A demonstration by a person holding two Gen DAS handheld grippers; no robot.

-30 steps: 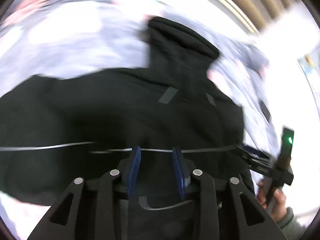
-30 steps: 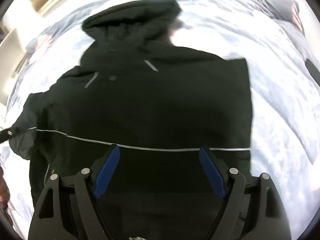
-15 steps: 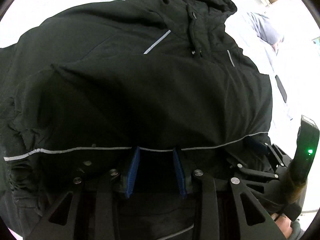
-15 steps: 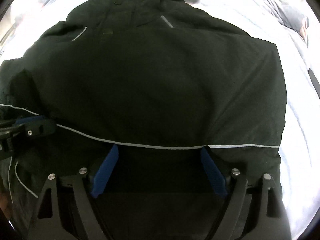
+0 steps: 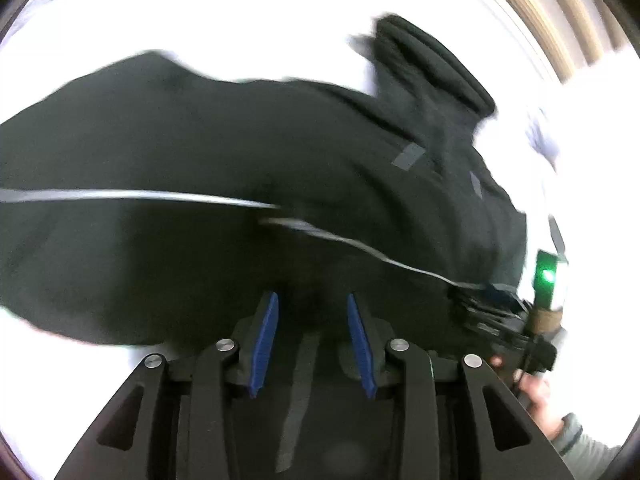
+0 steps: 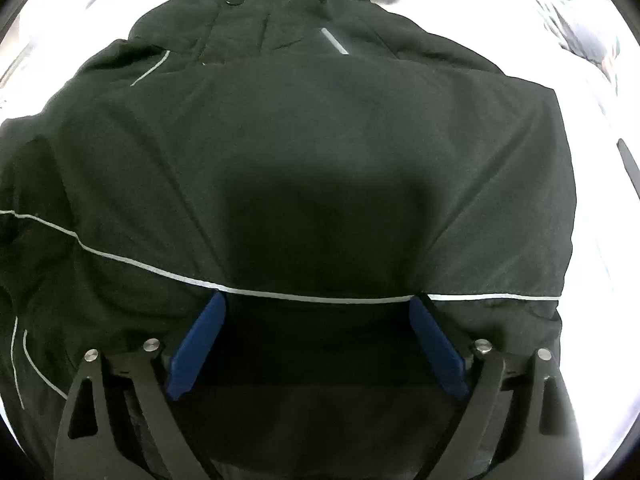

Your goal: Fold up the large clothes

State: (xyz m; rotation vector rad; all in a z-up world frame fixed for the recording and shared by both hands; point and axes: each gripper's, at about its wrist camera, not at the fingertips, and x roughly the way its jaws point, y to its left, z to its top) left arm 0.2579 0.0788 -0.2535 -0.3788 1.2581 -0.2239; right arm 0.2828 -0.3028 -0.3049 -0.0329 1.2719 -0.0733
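Black hooded jacket lies spread on a pale bed, hood away. Right tongs gape wide at its striped fold; left tongs part-open over its hem.

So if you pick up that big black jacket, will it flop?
Probably yes: the black jacket drapes in soft folds over the right gripper. It looks padded, so likely bulky and heavy-ish. Its smooth fabric may slip between the fingers.
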